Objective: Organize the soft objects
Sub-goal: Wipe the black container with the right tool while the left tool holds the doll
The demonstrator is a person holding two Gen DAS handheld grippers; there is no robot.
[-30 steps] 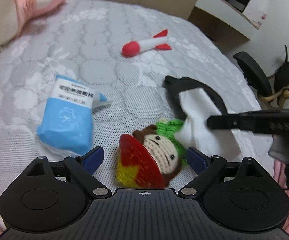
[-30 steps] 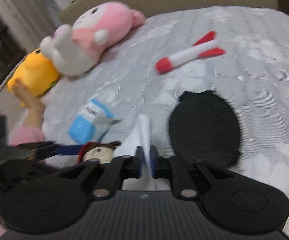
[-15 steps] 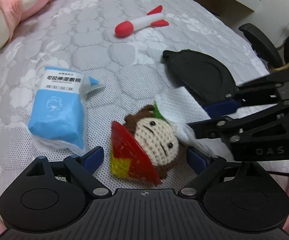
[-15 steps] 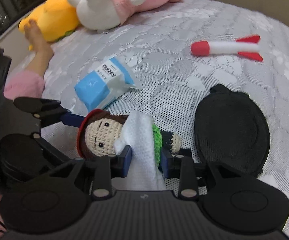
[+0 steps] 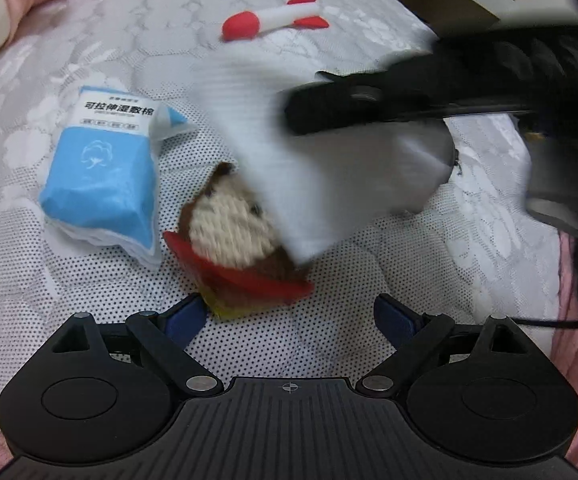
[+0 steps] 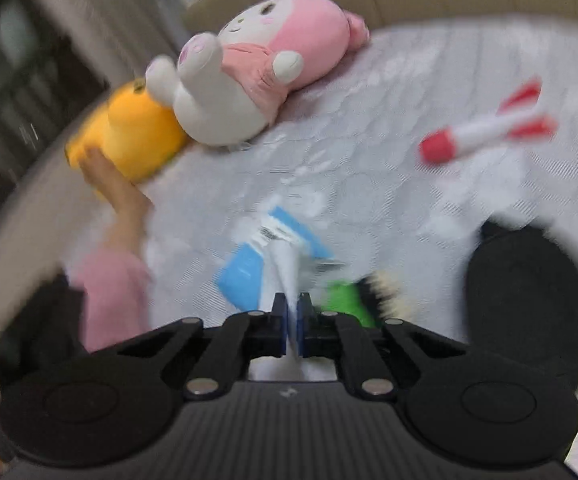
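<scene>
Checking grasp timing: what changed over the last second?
The right gripper, open around the white knitted cloth half a second ago, has shut on it and lifted it off the crocheted doll with the red hat. The left gripper stays open, straddling the doll. The blue wipes pack and red-and-white plush rocket lie unmoved.

Bare bed (image 5: pixel 101 40) lies open between the blue packet (image 5: pixel 101 184) and the toy rocket (image 5: pixel 275 20). The white cloth (image 5: pixel 309 160) hangs over the crocheted doll (image 5: pixel 237 240), blocking approach from above.
</scene>
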